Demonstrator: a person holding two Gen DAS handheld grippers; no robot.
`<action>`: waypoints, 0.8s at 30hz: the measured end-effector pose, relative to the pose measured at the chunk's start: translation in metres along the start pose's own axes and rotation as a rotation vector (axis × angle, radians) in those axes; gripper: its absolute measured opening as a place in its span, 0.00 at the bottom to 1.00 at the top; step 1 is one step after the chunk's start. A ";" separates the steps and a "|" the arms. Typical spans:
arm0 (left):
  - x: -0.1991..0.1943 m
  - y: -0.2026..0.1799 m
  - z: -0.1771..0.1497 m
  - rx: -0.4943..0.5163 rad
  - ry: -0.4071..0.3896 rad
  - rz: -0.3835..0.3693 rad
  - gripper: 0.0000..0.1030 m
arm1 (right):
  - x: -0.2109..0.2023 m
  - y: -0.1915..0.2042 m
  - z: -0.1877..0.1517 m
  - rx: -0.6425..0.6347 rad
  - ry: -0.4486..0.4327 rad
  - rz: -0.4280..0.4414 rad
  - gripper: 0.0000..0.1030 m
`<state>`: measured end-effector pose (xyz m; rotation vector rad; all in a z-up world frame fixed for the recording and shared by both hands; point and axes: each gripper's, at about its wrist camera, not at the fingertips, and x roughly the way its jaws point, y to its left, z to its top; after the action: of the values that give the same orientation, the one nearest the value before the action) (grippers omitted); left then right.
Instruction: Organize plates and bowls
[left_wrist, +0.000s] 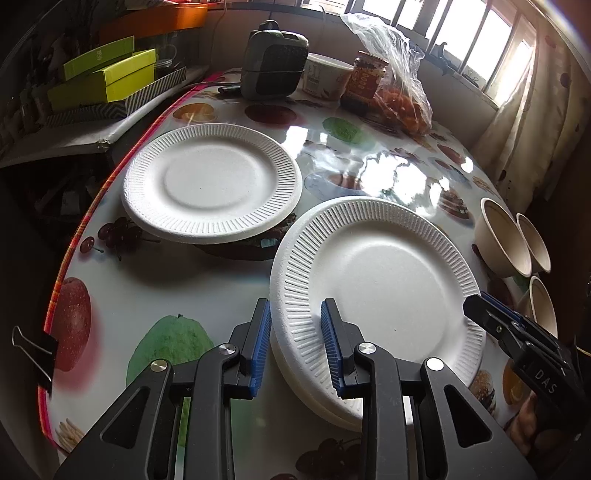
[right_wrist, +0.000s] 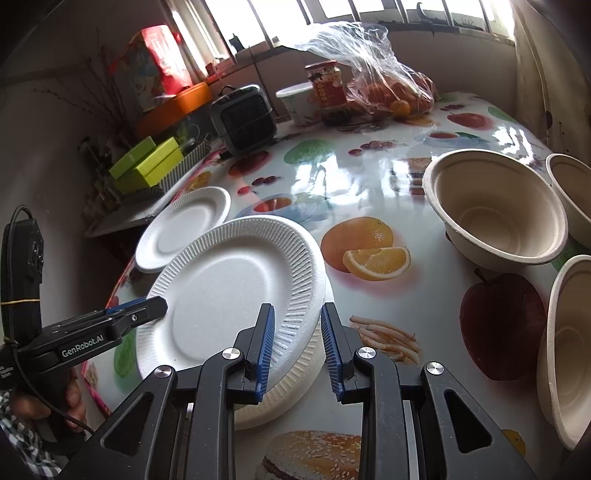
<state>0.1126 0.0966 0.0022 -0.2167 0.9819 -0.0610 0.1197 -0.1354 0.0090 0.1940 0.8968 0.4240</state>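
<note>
Left wrist view: two plate piles (left_wrist: 376, 288), three bowls (left_wrist: 502, 236).

The tabletop (right_wrist: 369, 295) is covered in a glossy fruit-and-snack print cloth, pinned at the edge by a binder clip (left_wrist: 35, 349). A stack of white paper plates (right_wrist: 236, 291) is parked at about 7 o'clock, with a single plate (right_wrist: 184, 227) set just beyond it at around 10. Three beige bowls (right_wrist: 498, 210) are clustered at 3 o'clock. At the far 12 o'clock end, a small dark heater (right_wrist: 245, 118), a paper tub (right_wrist: 299, 101), a jar (right_wrist: 327, 88) and a bag of oranges (right_wrist: 391, 92) are lined up.
</note>
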 end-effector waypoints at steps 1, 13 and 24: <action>0.000 0.000 -0.001 0.000 0.000 0.002 0.28 | 0.000 0.000 -0.001 -0.001 0.001 0.000 0.25; 0.005 -0.001 -0.009 -0.003 0.014 0.010 0.28 | 0.003 -0.001 -0.006 -0.002 0.014 -0.007 0.25; 0.007 0.000 -0.011 -0.008 0.017 0.013 0.28 | 0.004 0.000 -0.006 -0.002 0.016 -0.008 0.25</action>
<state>0.1074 0.0937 -0.0094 -0.2174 1.0007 -0.0475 0.1169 -0.1340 0.0026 0.1851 0.9128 0.4198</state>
